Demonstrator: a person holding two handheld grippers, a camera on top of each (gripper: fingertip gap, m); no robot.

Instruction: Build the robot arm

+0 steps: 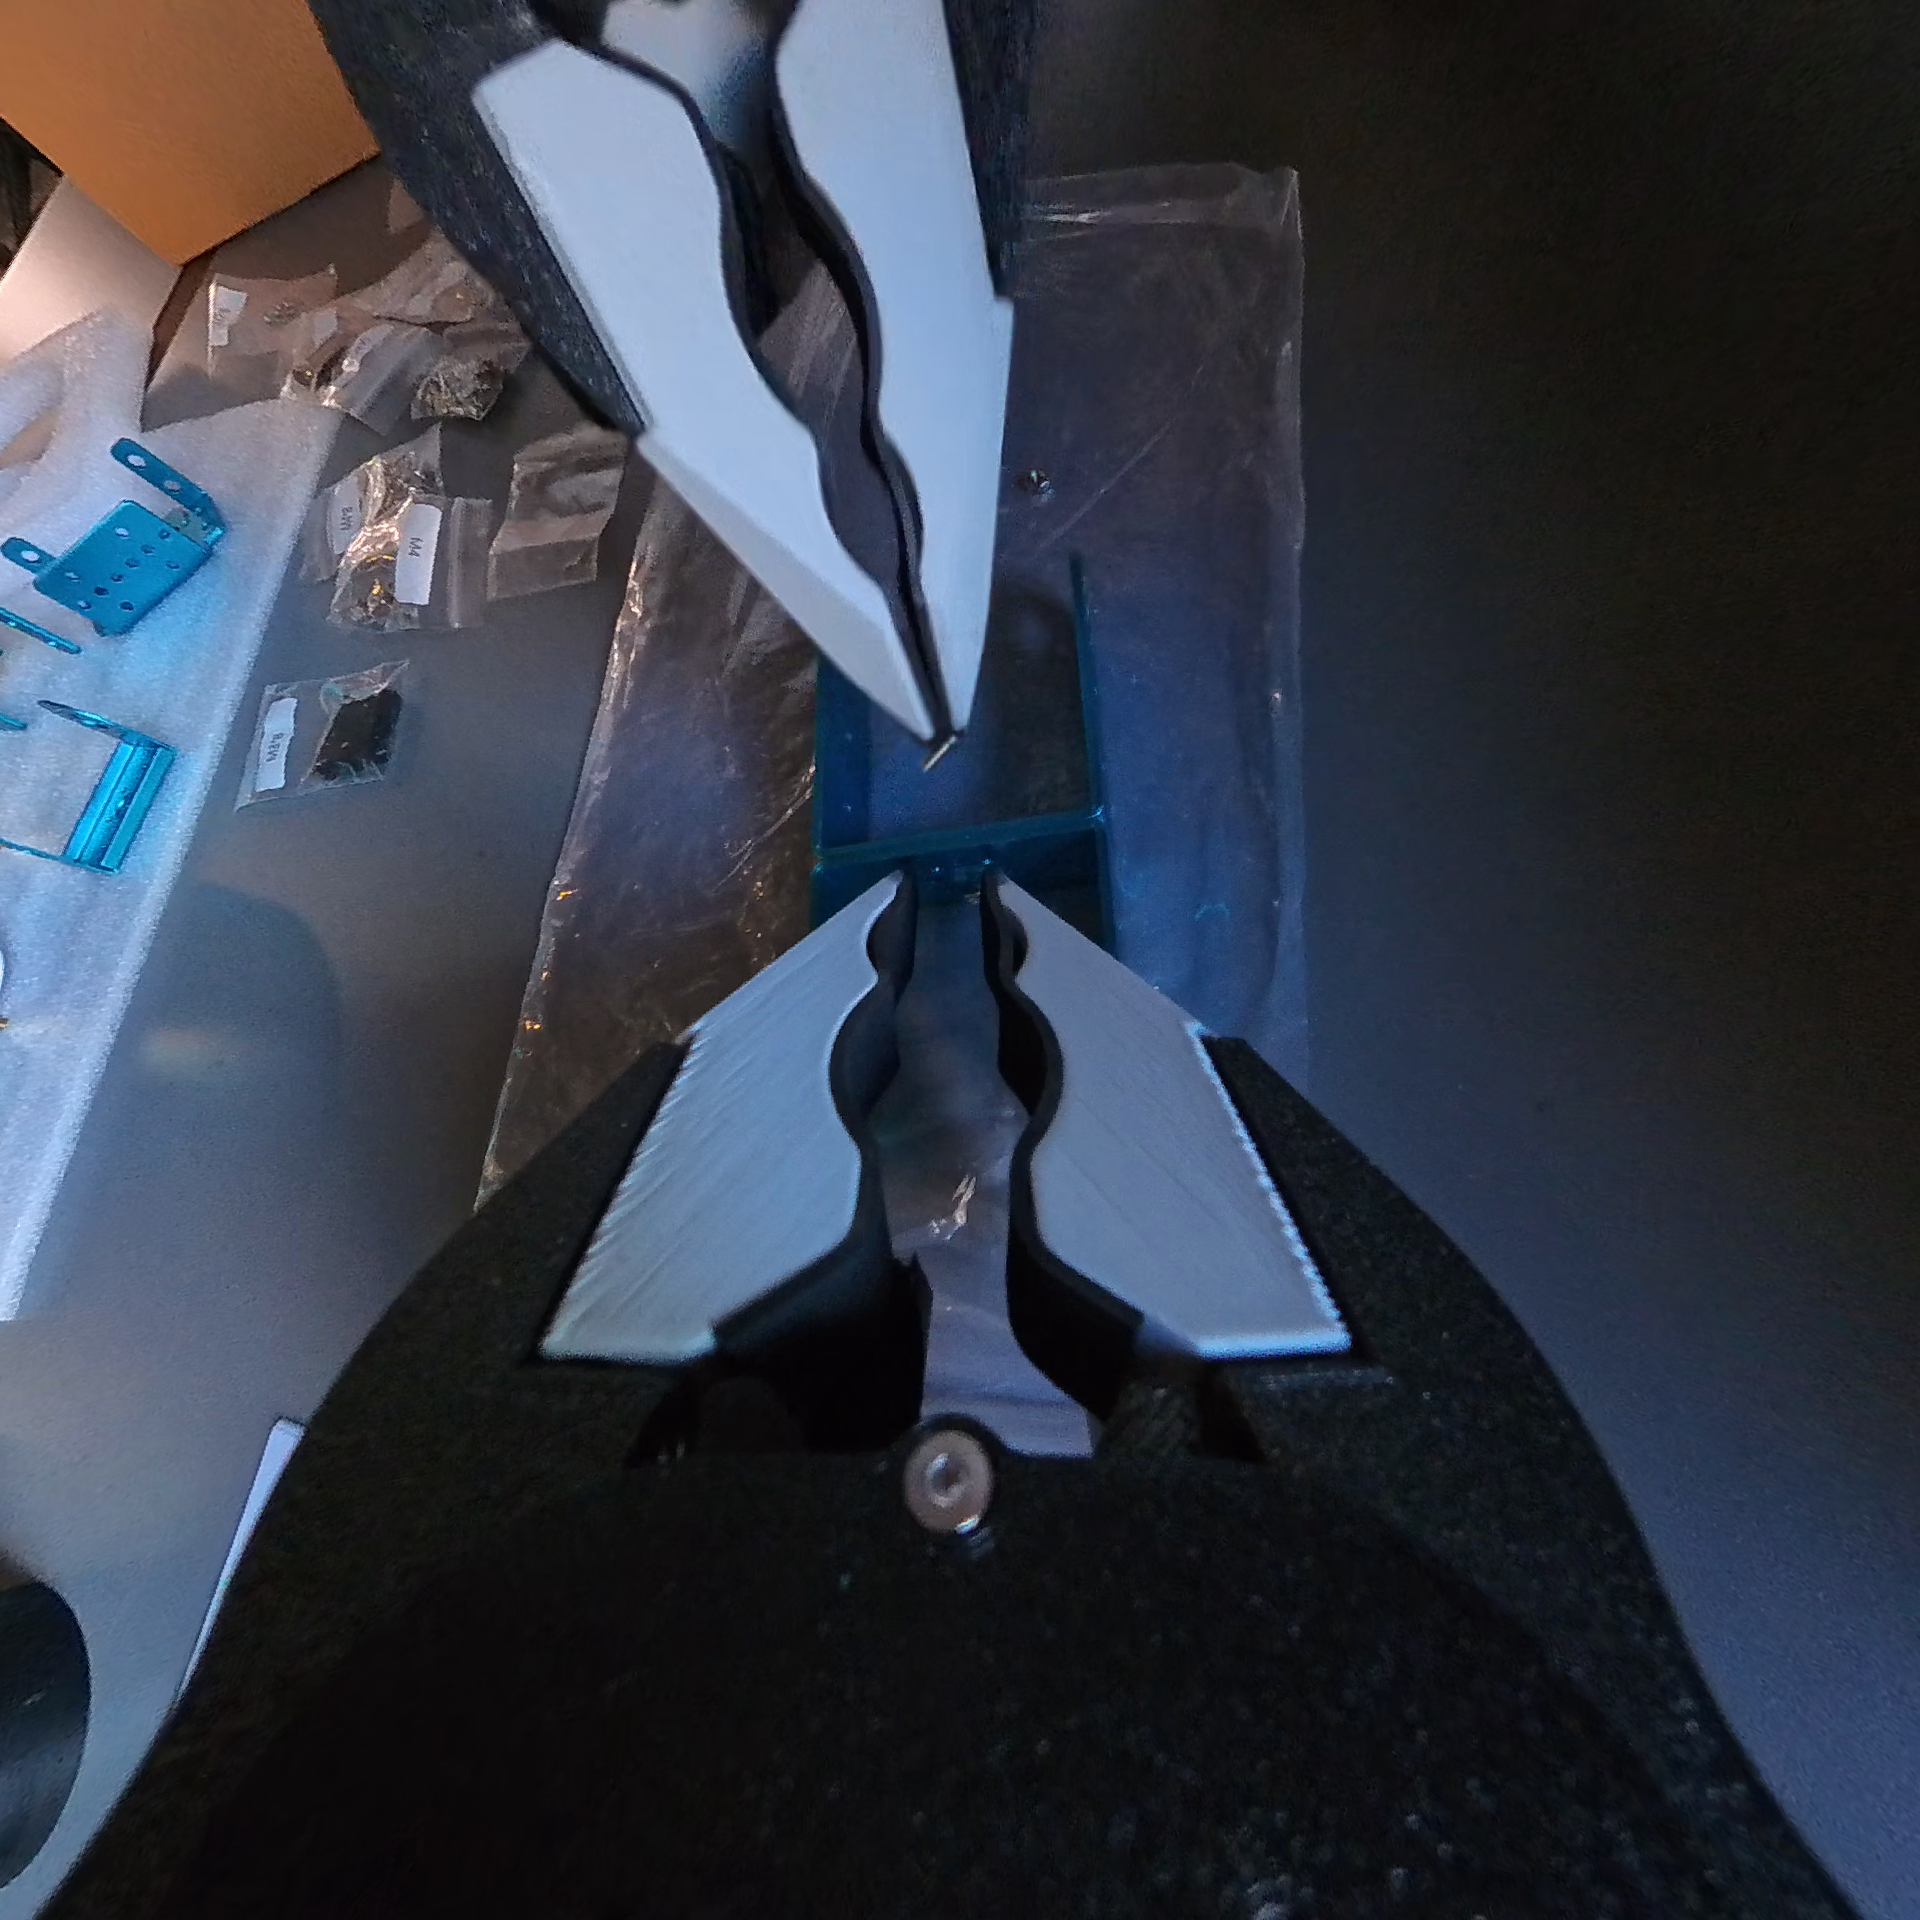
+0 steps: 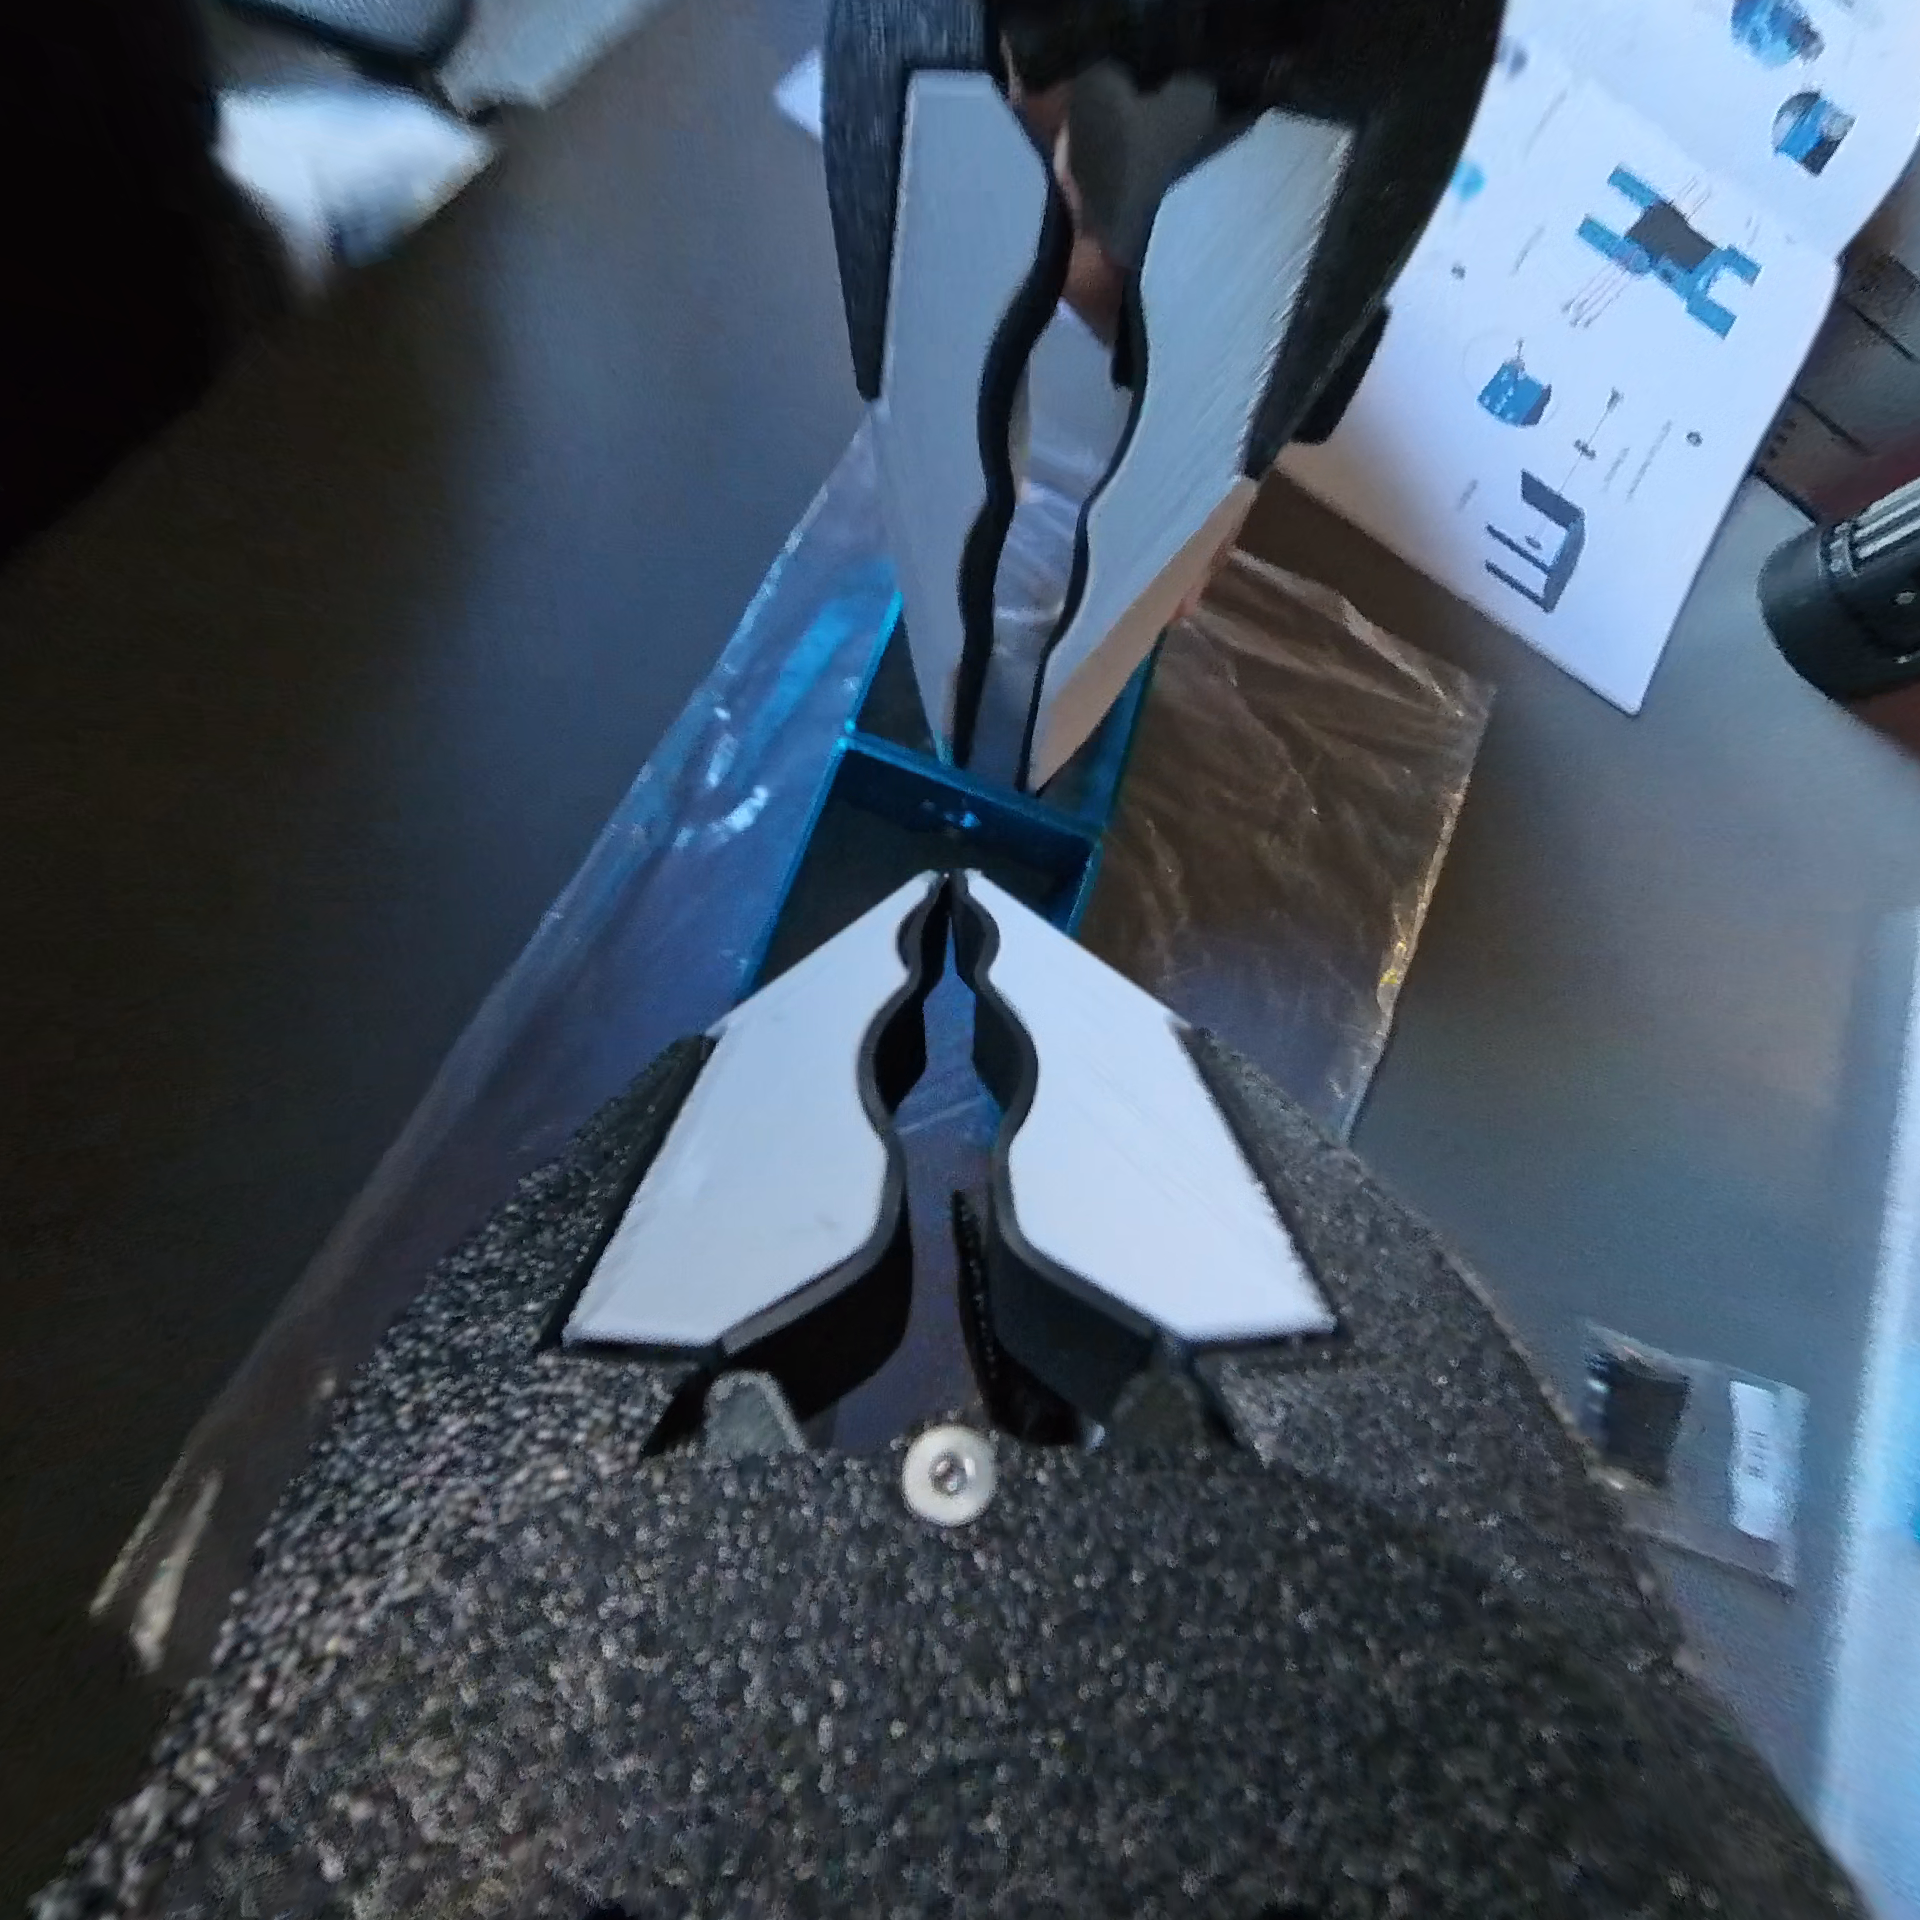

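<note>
A blue H-shaped metal bracket [image 1: 956, 844] lies on a clear plastic bag [image 1: 675, 779] on the dark table. My left gripper [image 1: 948, 883] has its fingertips a little apart, right at the bracket's cross wall, and I see nothing between them. My right gripper [image 1: 940, 727] comes in from the far side, shut on a small metal screw [image 1: 935, 750] that sticks out of its tips above the bracket's floor. In the right wrist view the right gripper [image 2: 951, 881] is closed just in front of the cross wall [image 2: 935, 805]. The left gripper [image 2: 997, 764] stands behind that wall.
At the left, a white foam sheet [image 1: 62, 935] bears blue metal brackets [image 1: 114, 551]. Beside it lie small zip bags of hardware [image 1: 384, 561] and a cardboard box [image 1: 187, 114]. In the right wrist view there is a printed sheet [image 2: 1621, 343], a black cylinder [image 2: 1849, 613] and another small bag [image 2: 1704, 1444]. Both grippers' tips are close together, under 4 cm apart.
</note>
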